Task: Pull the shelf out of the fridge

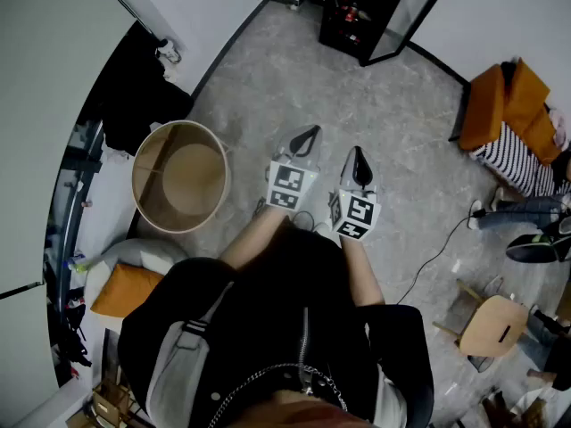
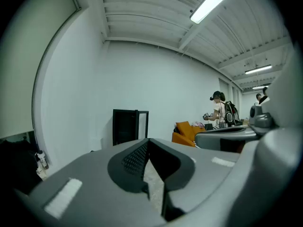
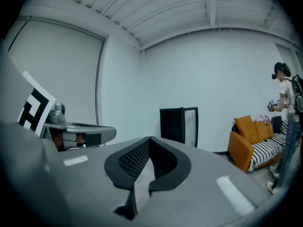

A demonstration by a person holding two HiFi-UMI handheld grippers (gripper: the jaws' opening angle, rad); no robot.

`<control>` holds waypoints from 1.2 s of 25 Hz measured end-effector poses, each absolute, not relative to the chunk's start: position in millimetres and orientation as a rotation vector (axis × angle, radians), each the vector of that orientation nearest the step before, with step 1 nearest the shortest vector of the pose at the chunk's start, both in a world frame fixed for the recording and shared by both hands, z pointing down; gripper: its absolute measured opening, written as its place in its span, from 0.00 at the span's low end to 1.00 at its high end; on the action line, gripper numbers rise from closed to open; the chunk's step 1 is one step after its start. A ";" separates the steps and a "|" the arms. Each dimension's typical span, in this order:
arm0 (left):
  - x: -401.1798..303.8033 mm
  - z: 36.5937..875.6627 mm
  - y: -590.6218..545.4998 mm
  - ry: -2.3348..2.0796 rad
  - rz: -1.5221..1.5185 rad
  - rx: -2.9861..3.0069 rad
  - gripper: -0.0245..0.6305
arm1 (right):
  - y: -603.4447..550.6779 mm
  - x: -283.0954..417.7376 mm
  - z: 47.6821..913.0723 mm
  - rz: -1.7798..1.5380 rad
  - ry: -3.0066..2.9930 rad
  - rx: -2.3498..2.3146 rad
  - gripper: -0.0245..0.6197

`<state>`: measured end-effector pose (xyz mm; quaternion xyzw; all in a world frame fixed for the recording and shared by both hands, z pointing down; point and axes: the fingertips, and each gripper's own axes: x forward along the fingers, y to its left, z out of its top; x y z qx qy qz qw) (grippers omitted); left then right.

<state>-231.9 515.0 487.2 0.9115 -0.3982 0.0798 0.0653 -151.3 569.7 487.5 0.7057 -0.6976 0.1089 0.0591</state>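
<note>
Both grippers side by side, well short of the fridge, holding nothing.

We hold the left gripper (image 1: 311, 131) and the right gripper (image 1: 358, 151) close together, both aimed at the fridge (image 1: 355, 13), well apart from it across the grey floor (image 1: 375, 105). Each gripper's fingers are pressed together with nothing between them. The fridge is a black cabinet against the white wall, and its glass door (image 1: 409, 9) stands open. The shelf is inside the fridge, too small to pick out from here. An orange sofa (image 1: 505, 103) sits right of the fridge, with another person (image 3: 285, 103) beside it.
</note>
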 end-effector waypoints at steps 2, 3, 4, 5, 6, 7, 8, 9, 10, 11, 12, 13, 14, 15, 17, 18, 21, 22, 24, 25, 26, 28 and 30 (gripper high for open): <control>-240.5 487.4 508.3 -1.202 0.242 2.752 0.05 | 563.8 -160.2 487.2 0.344 -2.134 2.149 0.04; -244.5 487.4 505.0 -1.201 0.242 2.754 0.05 | 560.4 -164.2 486.7 0.338 -2.139 2.157 0.04; -248.3 487.4 501.9 -1.199 0.241 2.756 0.05 | 557.0 -168.4 486.5 0.328 -2.137 2.160 0.04; -252.0 487.4 499.0 -1.196 0.239 2.759 0.05 | 553.8 -172.8 487.1 0.319 -2.131 2.159 0.04; -255.6 487.4 496.5 -1.191 0.237 2.762 0.05 | 551.4 -177.0 488.0 0.314 -2.122 2.158 0.04; -258.9 487.7 494.5 -1.186 0.235 2.765 0.05 | 549.9 -181.0 489.1 0.312 -2.112 2.159 0.04; -261.9 488.4 492.5 -1.181 0.234 2.768 0.05 | 549.3 -184.8 490.3 0.311 -2.103 2.162 0.04; -264.8 489.5 490.3 -1.175 0.235 2.770 0.05 | 549.1 -188.4 491.6 0.311 -2.094 2.168 0.04; -267.7 490.8 487.8 -1.169 0.236 2.771 0.05 | 549.0 -192.1 493.1 0.311 -2.086 2.172 0.04; -270.5 492.3 485.2 -1.163 0.236 2.771 0.05 | 548.7 -195.7 494.8 0.311 -2.079 2.174 0.04; -272.9 493.8 482.8 -1.159 0.237 2.770 0.05 | 548.0 -198.9 496.6 0.310 -2.073 2.172 0.04; -274.3 495.3 480.7 -1.154 0.238 2.768 0.05 | 546.9 -200.7 498.3 0.312 -2.068 2.169 0.04; -274.1 496.6 479.0 -1.149 0.241 2.767 0.05 | 545.5 -200.7 499.5 0.316 -2.064 2.167 0.04; -272.3 497.8 477.4 -1.143 0.243 2.767 0.05 | 543.8 -199.1 500.2 0.321 -2.061 2.167 0.04; -266.5 499.7 473.5 -1.133 0.246 2.767 0.05 | 539.6 -193.7 500.5 0.330 -2.057 2.171 0.04; -264.1 500.6 470.6 -1.130 0.248 2.767 0.05 | 537.0 -191.5 500.7 0.335 -2.057 2.173 0.04; -258.5 504.5 459.4 -1.132 0.258 2.766 0.05 | 527.0 -186.8 503.6 0.347 -2.062 2.177 0.04; -256.4 506.2 454.8 -1.136 0.264 2.766 0.05 | 522.3 -184.8 505.4 0.349 -2.067 2.175 0.04; -250.6 509.4 443.6 -1.148 0.278 2.766 0.05 | 508.8 -178.6 509.2 0.353 -2.081 2.166 0.04; -247.0 510.2 436.7 -1.157 0.285 2.766 0.05 | 499.9 -174.9 510.4 0.356 -2.093 2.159 0.04; -243.2 510.5 428.6 -1.168 0.290 2.765 0.05 | 489.7 -171.5 510.6 0.359 -2.107 2.151 0.04; -236.0 509.4 409.6 -1.190 0.300 2.762 0.05 | 466.8 -165.9 507.7 0.359 -2.141 2.133 0.04; -227.7 506.6 389.1 -1.212 0.305 2.755 0.05 | 443.6 -159.0 502.0 0.352 -2.172 2.117 0.04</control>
